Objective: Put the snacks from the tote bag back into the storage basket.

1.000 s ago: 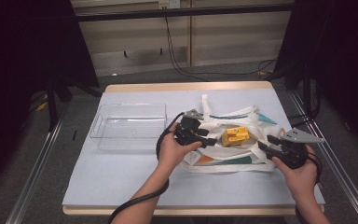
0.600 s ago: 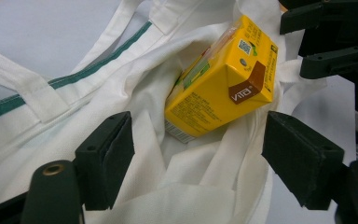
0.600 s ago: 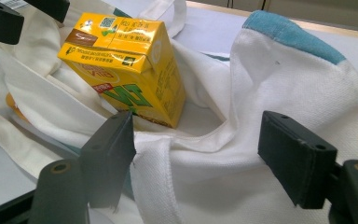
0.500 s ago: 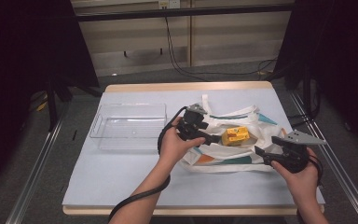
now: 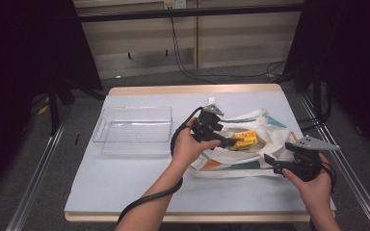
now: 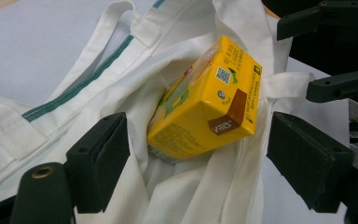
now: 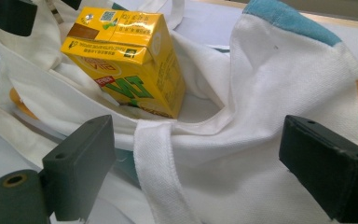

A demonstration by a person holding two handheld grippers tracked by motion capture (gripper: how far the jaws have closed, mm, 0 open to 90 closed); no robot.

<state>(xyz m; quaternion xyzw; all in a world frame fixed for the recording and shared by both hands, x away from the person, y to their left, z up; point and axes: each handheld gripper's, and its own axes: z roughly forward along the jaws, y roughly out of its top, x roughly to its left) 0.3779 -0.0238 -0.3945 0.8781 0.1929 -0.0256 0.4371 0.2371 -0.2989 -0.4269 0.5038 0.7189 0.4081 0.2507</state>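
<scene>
Inside the white tote bag [image 6: 121, 93], a yellow carton [image 6: 205, 100] lies tilted; both hand-held grippers gape.

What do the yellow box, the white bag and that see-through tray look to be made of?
The yellow box looks like coated paperboard: sharp folded edges, printed glossy faces. The white bag seems woven cotton or canvas: matte, visible weave, soft creases. The tray is probably clear rigid plastic: transparent, shiny rims.

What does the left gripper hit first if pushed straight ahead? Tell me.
Most likely the yellow carton lying in the white tote bag: it sits between the open jaws of the left gripper, though bag cloth may touch first.
</scene>
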